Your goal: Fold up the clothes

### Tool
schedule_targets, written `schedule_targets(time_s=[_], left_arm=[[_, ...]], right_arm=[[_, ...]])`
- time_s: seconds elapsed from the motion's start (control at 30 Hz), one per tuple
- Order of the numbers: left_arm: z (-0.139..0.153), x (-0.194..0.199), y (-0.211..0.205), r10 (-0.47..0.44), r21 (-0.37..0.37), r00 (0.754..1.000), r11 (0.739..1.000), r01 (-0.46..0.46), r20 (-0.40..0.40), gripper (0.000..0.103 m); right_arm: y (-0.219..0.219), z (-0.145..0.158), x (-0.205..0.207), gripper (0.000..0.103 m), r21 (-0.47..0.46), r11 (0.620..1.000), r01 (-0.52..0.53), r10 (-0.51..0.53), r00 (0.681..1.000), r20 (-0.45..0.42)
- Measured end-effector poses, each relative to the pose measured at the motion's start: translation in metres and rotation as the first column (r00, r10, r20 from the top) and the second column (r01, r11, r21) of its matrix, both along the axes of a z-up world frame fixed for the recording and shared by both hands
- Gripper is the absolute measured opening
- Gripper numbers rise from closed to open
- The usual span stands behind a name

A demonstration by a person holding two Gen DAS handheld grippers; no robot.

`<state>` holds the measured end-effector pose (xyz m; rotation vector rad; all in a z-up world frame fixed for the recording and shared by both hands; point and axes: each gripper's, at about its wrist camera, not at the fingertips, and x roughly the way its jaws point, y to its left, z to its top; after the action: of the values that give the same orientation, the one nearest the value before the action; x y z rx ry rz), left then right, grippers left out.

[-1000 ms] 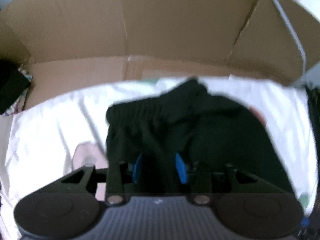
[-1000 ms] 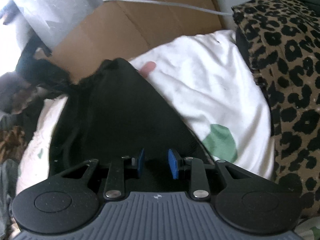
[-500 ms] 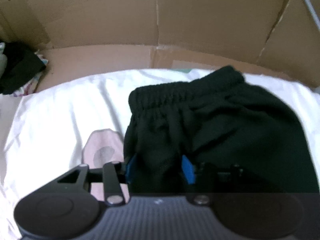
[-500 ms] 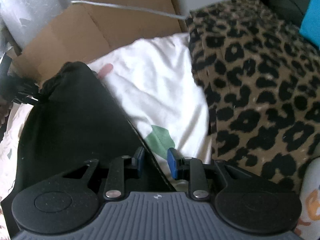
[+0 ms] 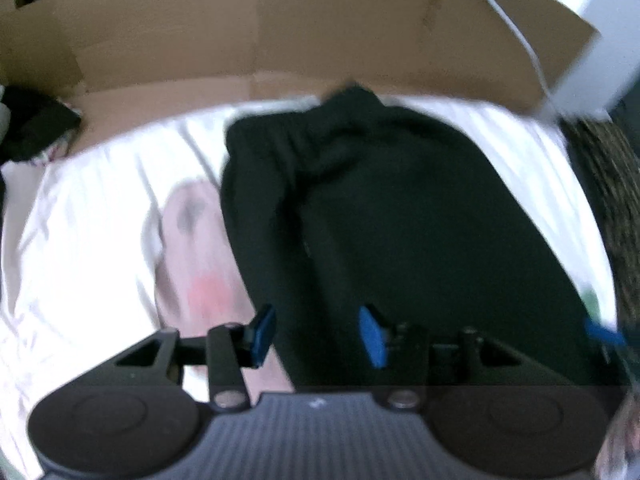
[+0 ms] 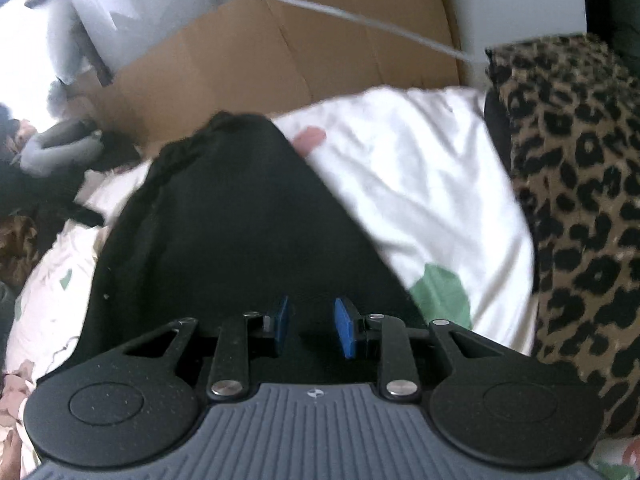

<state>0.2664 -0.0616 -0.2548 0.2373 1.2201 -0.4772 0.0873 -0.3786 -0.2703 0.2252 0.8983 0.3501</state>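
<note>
My left claw (image 5: pixel 318 334) points steeply down at a pair of black fabric shorts with a gathered elastic waistband (image 5: pixel 384 216). Its blue pads (image 5: pixel 372 336) stand apart. The left pad sits clear of the cloth, over the sheet; the right pad lies against dark fabric, and black cloth fills most of the gap between them. I record this claw as open, no pinch visible. The view is blurred, so fine contact at the right pad cannot be confirmed.

My right claw (image 6: pixel 311 327) shows its blue pads (image 6: pixel 344 326) parted by a narrow gap, with the same black shorts (image 6: pixel 240 232) directly beneath and ahead of them. Whether cloth is pinched between these pads I cannot tell; black fabric merges with the dark gap.

The shorts lie spread on a white bedsheet with pale pink and green printed patches (image 5: pixel 92 220), waistband toward the far side, near a brown corrugated cardboard panel (image 5: pixel 280 28) standing at the sheet's far edge. A thin grey-white cable (image 6: pixel 352 16) runs across the cardboard. A leopard-print fabric cover in tan and black (image 6: pixel 580 208) lies just beside the sheet on the right of the right wrist view. A dark bundle of cloth (image 5: pixel 36 124) rests at the left end of the cardboard.
</note>
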Motion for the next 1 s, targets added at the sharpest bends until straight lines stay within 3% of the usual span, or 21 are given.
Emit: schedule_targets(time_s=[0.17, 0.33, 0.5, 0.7, 0.9, 1.0], left_arm=[[0.004, -0.052, 0.014, -0.072, 0.012, 0.997, 0.997, 0.072, 0.016, 0.049], [-0.005, -0.08, 0.032, -0.074, -0.006, 0.997, 0.997, 0.074, -0.017, 0.049], [-0.004, -0.109, 0.057, -0.086, -0.028, 0.996, 0.996, 0.086, 0.006, 0.049], [-0.016, -0.137, 0.083, -0.103, -0.017, 0.994, 0.995, 0.103, -0.023, 0.049], [-0.027, -0.155, 0.105, -0.144, -0.105, 0.989, 0.985, 0.139, -0.036, 0.055], [-0.026, -0.159, 0.104, -0.193, -0.098, 0.981, 0.976, 0.194, 0.017, 0.062]], right_arm=[[-0.001, -0.008, -0.009, 0.032, -0.101, 0.995, 0.006, -0.008, 1.0, -0.019], [-0.008, -0.009, -0.016, 0.031, -0.158, 0.987, 0.033, -0.038, 0.999, -0.03], [-0.007, 0.001, -0.016, 0.032, -0.185, 0.982, 0.035, -0.045, 0.998, -0.052], [0.013, 0.019, -0.029, 0.032, -0.202, 0.976, -0.078, 0.068, 0.996, -0.055], [0.044, 0.027, -0.035, 0.032, -0.2, 0.964, -0.174, 0.162, 0.984, -0.074], [0.057, 0.024, -0.04, 0.033, -0.189, 0.962, -0.195, 0.181, 0.98, -0.088]])
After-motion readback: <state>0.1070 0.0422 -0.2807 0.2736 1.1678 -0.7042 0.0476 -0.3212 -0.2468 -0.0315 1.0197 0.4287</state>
